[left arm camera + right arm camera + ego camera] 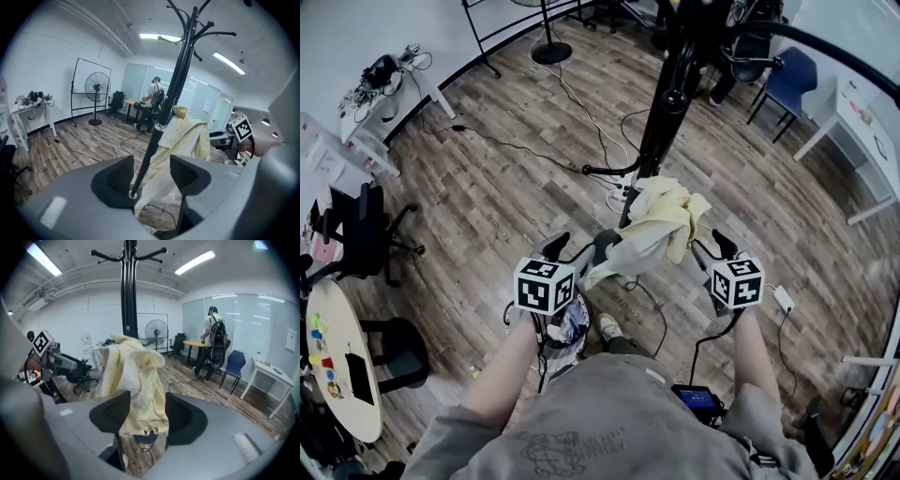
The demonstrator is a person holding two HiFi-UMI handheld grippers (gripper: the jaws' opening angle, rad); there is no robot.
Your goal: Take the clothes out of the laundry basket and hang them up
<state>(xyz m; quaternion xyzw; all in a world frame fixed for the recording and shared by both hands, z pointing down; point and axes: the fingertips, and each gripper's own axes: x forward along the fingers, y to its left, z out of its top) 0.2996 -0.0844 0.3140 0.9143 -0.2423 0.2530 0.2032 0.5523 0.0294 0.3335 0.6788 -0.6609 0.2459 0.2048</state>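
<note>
Fingers [117, 177] of the left gripper [151, 172] are standing well apart, closing on nothing; between them the left gripper view is showing the black pole of the coat stand [172, 89] and, just to its right, the lower folds of the pale yellow garment [187, 136]. Whether either pad is touching the cloth I cannot tell. In the head view the left gripper [581, 246] is hovering at the garment's trailing lower end, left of the pole, while the right gripper [712, 248] is hovering just beside the garment's right edge. The right gripper [143, 411] is also gaping wide, its fingers [187, 416] framing the yellow cloth without pinching it. The garment [136, 376] is hanging bunched on the coat stand [129, 291], partway up the pole and well below the curved hooks at the top. From above, the garment [670, 211] is lying in a crumpled heap against the stand [661, 112], with one tail drooping toward the left gripper. The wooden floor [487, 187] is carrying loose black cables [581, 103]. A floor fan [155, 329] is standing near the far wall, and a person with a backpack [213, 341] is standing at a desk beside a blue chair [233, 364]. A round table [337, 366] is sitting at the left edge of the head view.
</note>
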